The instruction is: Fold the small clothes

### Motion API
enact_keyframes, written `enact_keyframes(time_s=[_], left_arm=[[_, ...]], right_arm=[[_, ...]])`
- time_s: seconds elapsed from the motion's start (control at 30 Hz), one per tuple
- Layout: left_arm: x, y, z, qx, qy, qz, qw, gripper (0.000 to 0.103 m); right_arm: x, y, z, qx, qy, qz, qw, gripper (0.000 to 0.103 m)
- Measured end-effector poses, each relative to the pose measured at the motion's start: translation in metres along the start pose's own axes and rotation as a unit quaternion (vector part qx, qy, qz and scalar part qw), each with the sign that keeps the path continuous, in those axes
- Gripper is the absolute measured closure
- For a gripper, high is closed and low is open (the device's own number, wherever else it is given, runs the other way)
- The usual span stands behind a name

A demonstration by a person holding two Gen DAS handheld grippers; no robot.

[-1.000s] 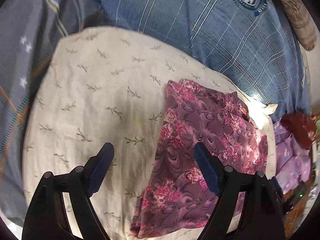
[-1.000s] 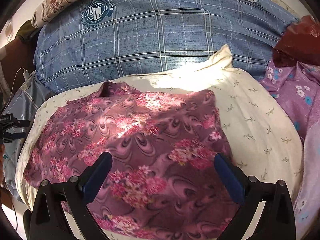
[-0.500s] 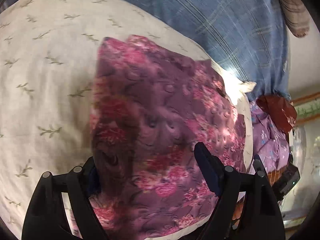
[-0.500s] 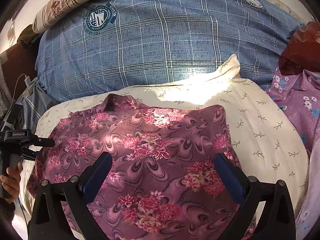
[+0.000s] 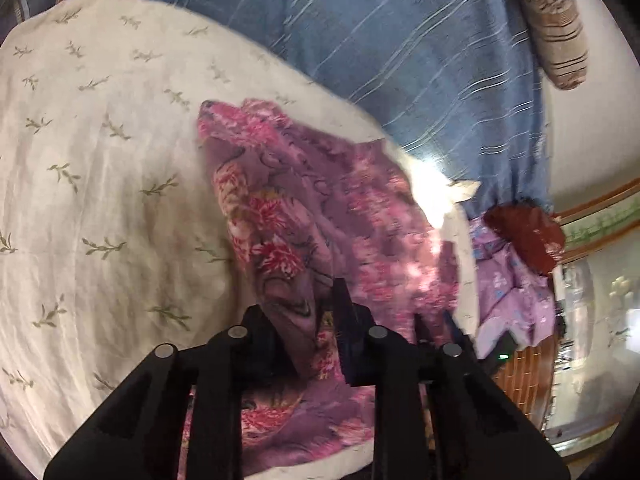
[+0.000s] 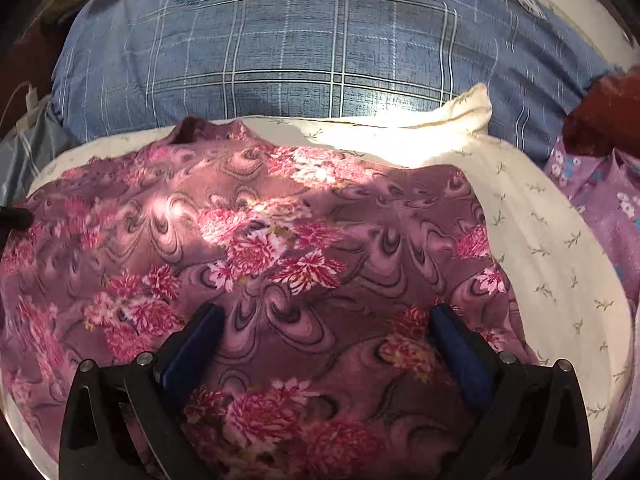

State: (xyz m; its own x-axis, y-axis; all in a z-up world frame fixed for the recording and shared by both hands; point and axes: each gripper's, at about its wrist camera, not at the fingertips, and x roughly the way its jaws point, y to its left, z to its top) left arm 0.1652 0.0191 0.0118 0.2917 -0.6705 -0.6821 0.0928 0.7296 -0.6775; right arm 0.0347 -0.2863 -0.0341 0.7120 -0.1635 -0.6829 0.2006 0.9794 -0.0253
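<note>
Pinching the near left edge of the floral garment [image 5: 320, 208], your left hand-held gripper [image 5: 316, 320] has just been closing, and a raised ridge of the purple cloth now stands between its jaws. By my reading you are at the first grasp of a fold. The garment lies spread on the cream leaf-print pillow [image 5: 100, 160], which sits on the bed in front of the blue plaid bedding [image 6: 320, 40].

Your right hand-held gripper [image 6: 324, 332] is spread wide, low over the near right part of the same garment, with cloth showing between its fingers but nothing pinched; whether the tips touch the fabric I cannot tell.

Next, I judge, you need a matching grip with the right, so both near corners lift together and carry toward the far edge. Lifting only the left side would likely drag the cloth askew.
</note>
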Motion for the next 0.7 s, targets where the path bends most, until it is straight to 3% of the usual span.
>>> enact_keyframes(time_s=[0.07, 0.2, 0.5, 0.6, 0.7], left_arm=[[-0.006, -0.018, 0.000, 0.010, -0.008, -0.014, 0.9998, 0.092], [-0.001, -0.070, 0.000, 0.048, -0.004, -0.016, 0.9987, 0.092], [0.085, -0.175, -0.018, 0.094, 0.061, 0.011, 0.9936, 0.092], [0.114, -0.217, -0.029, 0.123, 0.082, 0.005, 0.9891, 0.092], [0.152, -0.262, -0.045, 0.169, 0.114, 0.004, 0.9790, 0.092]], right_arm=[[0.000, -0.001, 0.000, 0.001, -0.002, 0.002, 1.000, 0.001], [0.000, -0.005, 0.001, 0.003, -0.005, 0.004, 1.000, 0.001], [-0.049, -0.054, -0.033, 0.051, -0.022, 0.060, 0.997, 0.001], [-0.044, -0.087, -0.058, 0.118, 0.002, 0.119, 0.986, 0.000], [-0.051, -0.086, -0.067, 0.093, -0.015, 0.120, 0.988, 0.000]])
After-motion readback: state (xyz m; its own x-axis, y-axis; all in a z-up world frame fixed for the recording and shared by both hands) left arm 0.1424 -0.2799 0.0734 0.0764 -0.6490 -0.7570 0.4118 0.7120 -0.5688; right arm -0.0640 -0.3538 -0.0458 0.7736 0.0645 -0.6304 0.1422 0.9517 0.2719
